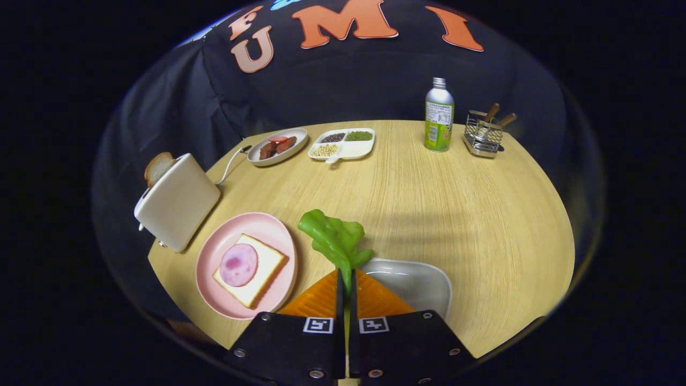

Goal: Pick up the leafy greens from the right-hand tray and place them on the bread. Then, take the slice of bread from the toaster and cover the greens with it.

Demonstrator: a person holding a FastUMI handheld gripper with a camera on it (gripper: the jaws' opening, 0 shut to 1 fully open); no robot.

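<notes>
1. You have the leafy greens (336,239) pinched by the stem between the gripper (345,279) fingers, the leaf sticking up just ahead of the tips, above the near edge of the white tray (423,281).
2. This looks like the carry step: the greens seem lifted but are not yet on the bread.
3. Next, swing left to the pink plate (214,257), where the bread (257,279) carries a ham slice (238,264).
4. Beyond that on the left, the toaster (179,206) holds the second slice (158,167).
</notes>
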